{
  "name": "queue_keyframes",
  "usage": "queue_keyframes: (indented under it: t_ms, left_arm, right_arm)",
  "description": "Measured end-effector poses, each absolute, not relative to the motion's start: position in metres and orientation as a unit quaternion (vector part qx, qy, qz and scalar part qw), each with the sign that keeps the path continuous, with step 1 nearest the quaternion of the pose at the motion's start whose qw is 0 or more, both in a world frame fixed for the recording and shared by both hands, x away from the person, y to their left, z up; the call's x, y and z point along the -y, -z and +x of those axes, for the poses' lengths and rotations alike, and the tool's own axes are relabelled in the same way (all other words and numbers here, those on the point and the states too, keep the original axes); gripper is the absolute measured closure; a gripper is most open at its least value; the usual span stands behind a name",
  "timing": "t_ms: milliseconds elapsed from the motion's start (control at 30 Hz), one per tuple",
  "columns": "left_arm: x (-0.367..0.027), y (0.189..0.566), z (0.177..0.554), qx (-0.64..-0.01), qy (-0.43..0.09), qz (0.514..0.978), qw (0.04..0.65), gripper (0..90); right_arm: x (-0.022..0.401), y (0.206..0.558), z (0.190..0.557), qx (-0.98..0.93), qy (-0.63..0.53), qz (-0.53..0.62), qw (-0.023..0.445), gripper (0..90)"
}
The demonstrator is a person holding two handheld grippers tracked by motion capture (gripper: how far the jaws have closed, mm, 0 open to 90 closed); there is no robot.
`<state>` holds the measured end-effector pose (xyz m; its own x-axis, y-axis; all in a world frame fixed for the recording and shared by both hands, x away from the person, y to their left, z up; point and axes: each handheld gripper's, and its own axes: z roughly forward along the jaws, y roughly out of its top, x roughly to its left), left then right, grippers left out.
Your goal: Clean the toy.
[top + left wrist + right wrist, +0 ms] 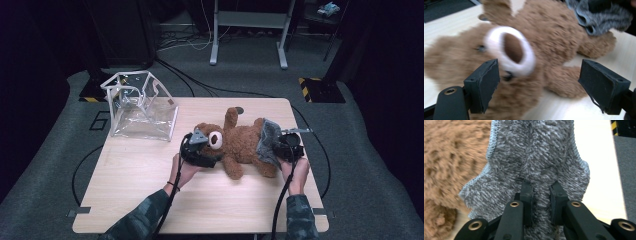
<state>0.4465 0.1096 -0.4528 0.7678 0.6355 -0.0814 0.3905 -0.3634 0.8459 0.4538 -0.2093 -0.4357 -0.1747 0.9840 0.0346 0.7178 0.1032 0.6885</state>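
Note:
A brown teddy bear point(240, 142) lies on its back across the wooden table point(150, 175), head to the left. Its white muzzle point(511, 50) faces my left gripper point(539, 82), whose jaws stand wide apart just in front of the head without pressing on it. In the high view that gripper point(199, 150) sits at the bear's head. A grey fuzzy cloth point(270, 140) drapes over the bear's lower body. My right gripper point(541, 195) is shut on a fold of that cloth point(534, 157); from above, this gripper point(291, 146) is at the bear's right end.
A clear plastic bag with white trim point(142, 105) stands open at the table's back left corner. Cables trail from both grippers over the front edge. Beyond the table are grey carpet, floor cables and a metal table frame point(250, 30).

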Motion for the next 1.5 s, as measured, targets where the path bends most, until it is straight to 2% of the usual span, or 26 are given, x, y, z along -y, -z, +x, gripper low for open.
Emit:
queue_keyframes:
  t_ms: [233, 633, 700, 800, 933, 1033, 1100, 1167, 1333, 1433, 1500]
  left_arm:
    - [-0.075, 0.474, 0.429, -0.290, -0.121, 0.838, 0.446, 16.5]
    - [-0.030, 0.507, 0.418, -0.268, -0.149, 0.866, 0.394, 21.3]
    - [-0.028, 0.508, 0.418, -0.271, -0.157, 0.865, 0.391, 26.0]
    - [-0.028, 0.510, 0.420, -0.282, -0.176, 0.859, 0.389, 39.4]
    - [-0.027, 0.512, 0.421, -0.283, -0.187, 0.861, 0.380, 45.9]
    - [-0.026, 0.514, 0.420, -0.281, -0.193, 0.859, 0.382, 57.4]
    - [-0.025, 0.515, 0.421, -0.283, -0.199, 0.856, 0.384, 59.8]
    - [-0.024, 0.514, 0.419, -0.279, -0.201, 0.858, 0.383, 56.5]
    - [-0.020, 0.507, 0.409, -0.275, -0.213, 0.846, 0.405, 30.5]
    - [-0.016, 0.507, 0.410, -0.279, -0.221, 0.843, 0.403, 24.8]
    - [-0.013, 0.512, 0.413, -0.284, -0.221, 0.847, 0.392, 26.5]
  right_arm:
    - [0.228, 0.443, 0.441, -0.696, -0.292, 0.616, 0.226, 76.1]
    - [0.237, 0.455, 0.437, -0.688, -0.293, 0.628, 0.215, 75.9]
    - [0.239, 0.457, 0.438, -0.690, -0.293, 0.626, 0.215, 75.9]
    - [0.240, 0.459, 0.437, -0.687, -0.292, 0.631, 0.211, 75.9]
    - [0.240, 0.463, 0.438, -0.685, -0.292, 0.635, 0.205, 75.8]
    - [0.241, 0.465, 0.438, -0.683, -0.293, 0.637, 0.204, 75.8]
    - [0.242, 0.466, 0.438, -0.684, -0.294, 0.635, 0.205, 75.8]
    - [0.243, 0.466, 0.437, -0.684, -0.293, 0.636, 0.204, 75.8]
    - [0.246, 0.464, 0.435, -0.680, -0.295, 0.639, 0.206, 75.8]
    - [0.247, 0.462, 0.435, -0.680, -0.297, 0.638, 0.208, 75.8]
    - [0.246, 0.461, 0.435, -0.679, -0.297, 0.639, 0.207, 75.8]
